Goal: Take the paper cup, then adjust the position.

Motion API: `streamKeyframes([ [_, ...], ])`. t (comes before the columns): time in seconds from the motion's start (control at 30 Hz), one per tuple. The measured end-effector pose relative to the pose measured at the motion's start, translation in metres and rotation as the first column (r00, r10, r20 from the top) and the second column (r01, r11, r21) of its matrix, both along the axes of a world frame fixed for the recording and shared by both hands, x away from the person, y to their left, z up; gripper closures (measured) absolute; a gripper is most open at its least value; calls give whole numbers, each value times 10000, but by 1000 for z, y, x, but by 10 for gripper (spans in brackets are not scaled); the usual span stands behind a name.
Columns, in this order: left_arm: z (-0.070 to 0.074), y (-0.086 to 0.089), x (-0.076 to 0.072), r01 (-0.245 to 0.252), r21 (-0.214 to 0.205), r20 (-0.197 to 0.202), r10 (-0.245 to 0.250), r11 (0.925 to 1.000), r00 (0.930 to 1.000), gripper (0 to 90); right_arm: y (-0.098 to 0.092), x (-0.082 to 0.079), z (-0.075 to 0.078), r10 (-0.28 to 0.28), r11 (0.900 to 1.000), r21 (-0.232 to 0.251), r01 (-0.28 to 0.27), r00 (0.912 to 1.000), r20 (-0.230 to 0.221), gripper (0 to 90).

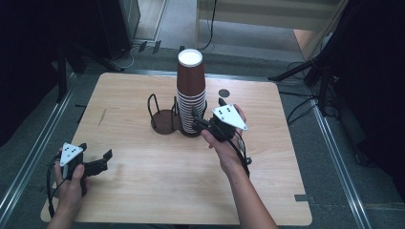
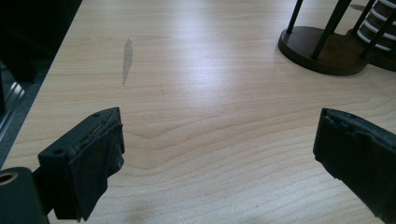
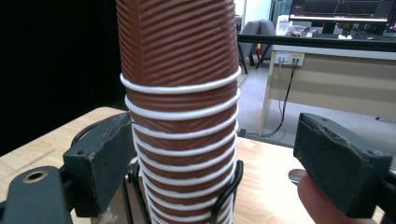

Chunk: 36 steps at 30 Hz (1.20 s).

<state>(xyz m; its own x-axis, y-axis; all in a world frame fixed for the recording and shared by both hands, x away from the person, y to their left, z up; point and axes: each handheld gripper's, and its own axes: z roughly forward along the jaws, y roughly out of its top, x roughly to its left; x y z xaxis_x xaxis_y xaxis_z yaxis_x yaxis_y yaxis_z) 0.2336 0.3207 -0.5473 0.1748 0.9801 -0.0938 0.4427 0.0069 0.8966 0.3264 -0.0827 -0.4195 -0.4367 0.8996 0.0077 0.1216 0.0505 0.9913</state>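
A tall stack of brown ribbed paper cups stands upside down in the right bay of a black wire holder at the table's middle back. The holder's left bay, a round brown base, has nothing in it. My right gripper is open at the lower part of the stack. Its left jaw is close against the cups and its right jaw stands well clear. Near the front left corner my left gripper is open over bare wood, with nothing between its fingers.
The wooden table has a small dark round disc behind the stack and a grey smudge on its left side. Black stand legs and cables lie on the floor to the right. A desk stands beyond the table.
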Motion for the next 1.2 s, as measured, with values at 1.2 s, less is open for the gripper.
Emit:
streamKeyframes([
  [1.2, 0, 0, 1, 47, -33, -14, -47, 10000, 10000, 26, 41, 33, 33, 192, 9996, 186, -196, 9996, 183, 4],
])
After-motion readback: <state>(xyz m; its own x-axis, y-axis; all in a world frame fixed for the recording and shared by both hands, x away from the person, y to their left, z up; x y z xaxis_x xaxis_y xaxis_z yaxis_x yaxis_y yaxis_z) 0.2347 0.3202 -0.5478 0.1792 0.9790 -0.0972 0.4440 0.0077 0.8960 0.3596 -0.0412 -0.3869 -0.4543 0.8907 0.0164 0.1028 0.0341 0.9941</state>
